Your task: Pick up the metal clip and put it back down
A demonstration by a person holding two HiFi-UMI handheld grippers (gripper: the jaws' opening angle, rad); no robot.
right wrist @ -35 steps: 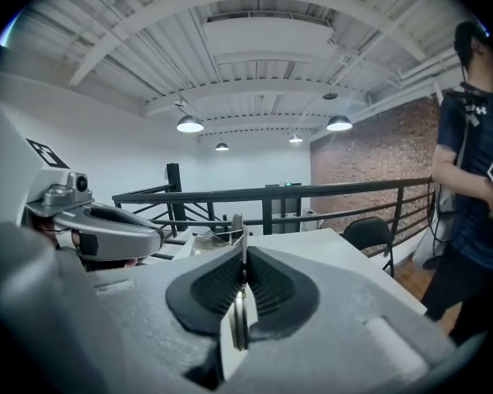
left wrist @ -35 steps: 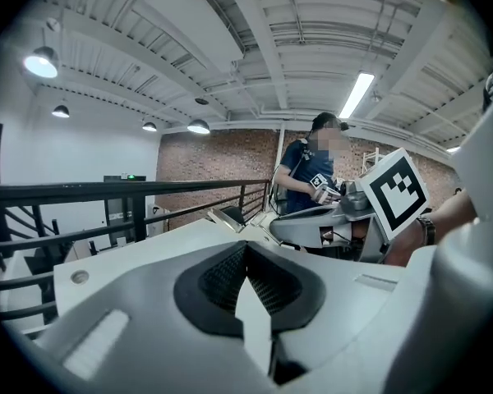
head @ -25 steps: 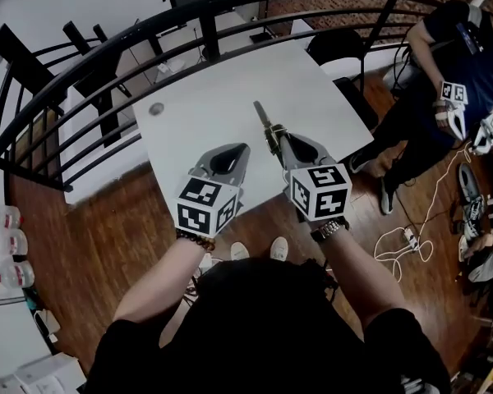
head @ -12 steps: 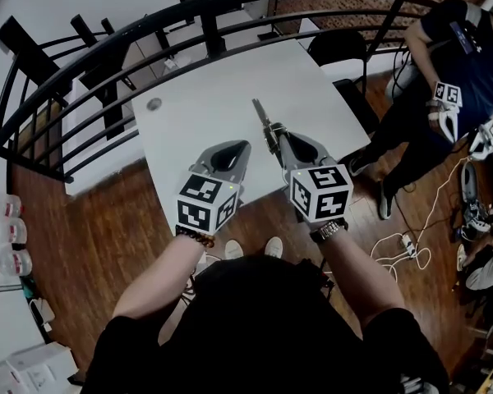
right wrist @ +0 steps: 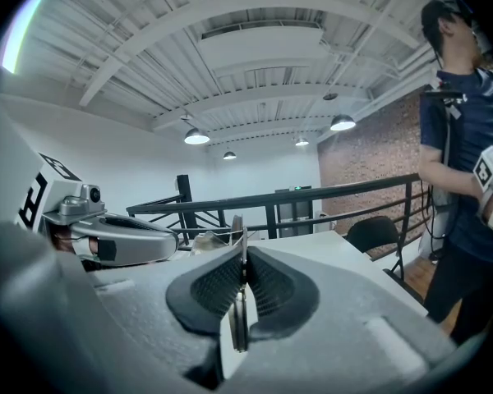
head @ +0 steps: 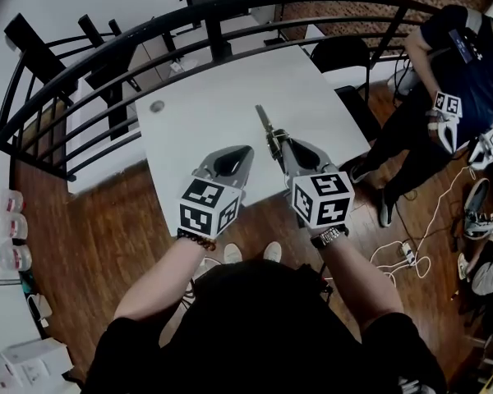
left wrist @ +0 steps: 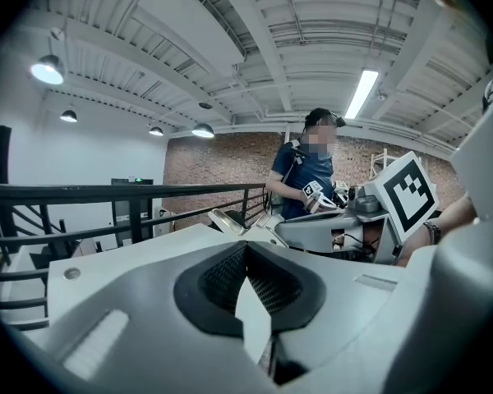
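Brown wooden floor (head: 90, 220) is seen round the white rectangular surface (head: 205, 97), whose far sides are fenced by a black curved metal railing (head: 230, 0). A small grey round disc (head: 157, 106) lies near the far left corner, a black chair (head: 338, 52) stands at the far right edge, and a person in a dark blue shirt (head: 468, 64) is off to the right — all well apart from the claws. The slim silver metal clip (head: 265, 125) is clamped edge-on in the right claw (head: 277, 144) over the surface's middle; its long axis points away from the holder, slanted slightly left. The left claw (head: 245, 149) is closed on nothing, just beside.
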